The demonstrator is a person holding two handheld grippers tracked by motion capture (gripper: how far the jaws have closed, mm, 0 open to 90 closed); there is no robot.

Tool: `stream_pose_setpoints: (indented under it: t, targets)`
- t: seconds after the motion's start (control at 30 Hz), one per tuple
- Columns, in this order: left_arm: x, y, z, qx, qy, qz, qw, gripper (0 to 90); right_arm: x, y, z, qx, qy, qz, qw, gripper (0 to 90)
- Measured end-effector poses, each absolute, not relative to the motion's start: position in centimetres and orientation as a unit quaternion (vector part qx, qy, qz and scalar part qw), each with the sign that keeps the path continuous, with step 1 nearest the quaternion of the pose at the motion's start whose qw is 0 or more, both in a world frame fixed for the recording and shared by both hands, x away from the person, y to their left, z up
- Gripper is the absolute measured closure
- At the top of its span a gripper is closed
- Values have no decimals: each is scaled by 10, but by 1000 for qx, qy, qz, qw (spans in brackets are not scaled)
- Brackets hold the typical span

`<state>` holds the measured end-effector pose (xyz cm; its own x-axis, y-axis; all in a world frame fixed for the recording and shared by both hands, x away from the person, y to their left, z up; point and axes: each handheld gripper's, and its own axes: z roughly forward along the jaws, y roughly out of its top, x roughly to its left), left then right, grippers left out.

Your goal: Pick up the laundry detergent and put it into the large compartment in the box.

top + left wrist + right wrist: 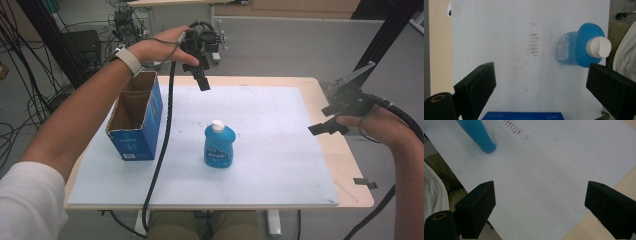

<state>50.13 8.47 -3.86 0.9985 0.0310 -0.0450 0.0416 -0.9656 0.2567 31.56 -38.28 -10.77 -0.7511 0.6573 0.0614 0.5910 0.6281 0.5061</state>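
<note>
Bottle (219,145), upright mid-worktop (280,165): we judged it rigid, slick; grip the waist. Both tongs (202,75) (327,126) gaped, empty.

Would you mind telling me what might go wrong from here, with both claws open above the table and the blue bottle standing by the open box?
The blue bottle stands upright, narrow and free on the white mat; a sideways nudge from either claw might topple it. The left claw hovers high beyond the blue box, and its cable hangs between box and bottle, so it could snag either. The right claw sits off the mat's edge, a long reach.
</note>
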Motion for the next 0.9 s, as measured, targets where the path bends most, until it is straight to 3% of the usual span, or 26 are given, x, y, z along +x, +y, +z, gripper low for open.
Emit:
stream_pose_setpoints:
  t: [0.9]
  targets:
    - [493,80,-34,992,10,-21,124,95,314,-381,-109,345,901,256,63,96]
